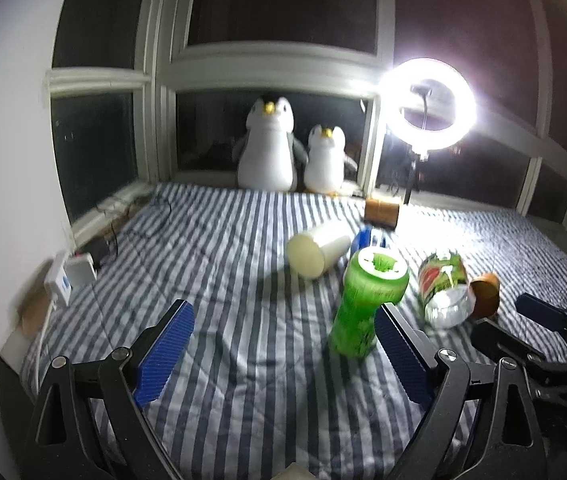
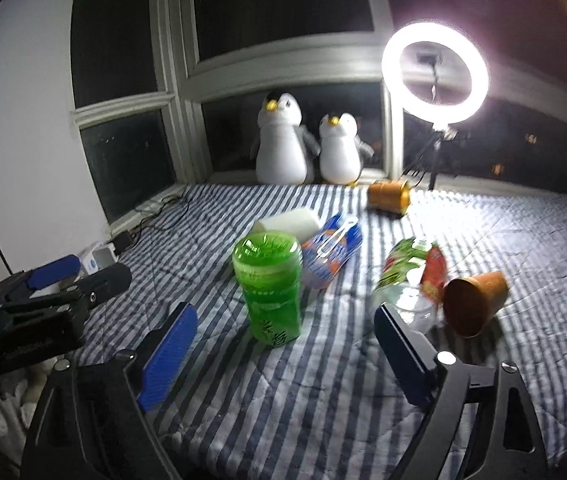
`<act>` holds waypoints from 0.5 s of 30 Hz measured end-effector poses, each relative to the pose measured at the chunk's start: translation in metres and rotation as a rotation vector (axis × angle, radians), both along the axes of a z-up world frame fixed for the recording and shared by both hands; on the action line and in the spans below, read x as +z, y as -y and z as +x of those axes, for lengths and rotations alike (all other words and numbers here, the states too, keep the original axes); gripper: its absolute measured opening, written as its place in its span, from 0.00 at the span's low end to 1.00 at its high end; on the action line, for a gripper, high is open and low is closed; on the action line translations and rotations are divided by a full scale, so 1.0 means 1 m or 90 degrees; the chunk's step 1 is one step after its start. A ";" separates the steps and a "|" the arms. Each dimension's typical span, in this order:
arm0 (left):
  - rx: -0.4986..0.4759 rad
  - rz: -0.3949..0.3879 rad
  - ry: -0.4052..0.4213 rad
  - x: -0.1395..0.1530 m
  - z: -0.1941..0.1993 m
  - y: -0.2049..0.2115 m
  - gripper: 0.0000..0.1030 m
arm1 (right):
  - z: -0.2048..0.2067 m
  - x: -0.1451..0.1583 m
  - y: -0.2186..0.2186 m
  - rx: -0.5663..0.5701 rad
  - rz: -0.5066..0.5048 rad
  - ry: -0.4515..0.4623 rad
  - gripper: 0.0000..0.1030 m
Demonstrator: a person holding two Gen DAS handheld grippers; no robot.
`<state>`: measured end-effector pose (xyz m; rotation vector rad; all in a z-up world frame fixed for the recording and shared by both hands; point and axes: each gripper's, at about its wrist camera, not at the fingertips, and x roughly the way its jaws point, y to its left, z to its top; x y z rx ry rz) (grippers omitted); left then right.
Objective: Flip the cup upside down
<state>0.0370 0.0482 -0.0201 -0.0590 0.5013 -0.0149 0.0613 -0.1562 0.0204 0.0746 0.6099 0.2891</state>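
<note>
A brown paper cup [image 2: 475, 304] lies on its side on the striped bed, its mouth towards me, just ahead and right of my right gripper [image 2: 285, 316], which is open and empty. The same brown cup [image 1: 485, 294] shows far right in the left wrist view. A second brown cup [image 2: 389, 196] lies on its side near the lamp, and a white cup [image 1: 315, 252] lies tipped over mid-bed. My left gripper [image 1: 283, 320] is open and empty, low over the bed. A green bottle-like container [image 1: 363, 304] stands upright by its right finger.
A crumpled green and red snack bag [image 2: 407, 276] lies beside the near brown cup, and a blue packet [image 2: 331, 252] behind the green container. Two plush penguins [image 1: 283, 152] and a lit ring lamp [image 1: 427, 104] stand at the window. Cables and a white charger [image 1: 71, 272] lie at the left edge.
</note>
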 end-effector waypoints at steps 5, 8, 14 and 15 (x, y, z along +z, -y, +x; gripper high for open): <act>0.008 0.008 0.054 0.014 -0.010 0.006 0.94 | -0.017 0.012 0.003 -0.019 -0.017 0.038 0.89; 0.010 0.014 0.082 0.020 -0.018 0.009 0.96 | -0.024 0.017 0.008 -0.030 -0.015 0.050 0.90; 0.012 0.031 0.131 0.031 -0.035 0.016 0.99 | -0.035 0.025 0.018 -0.065 -0.006 0.073 0.92; 0.013 0.032 0.138 0.032 -0.037 0.017 0.99 | -0.036 0.026 0.019 -0.070 -0.005 0.077 0.93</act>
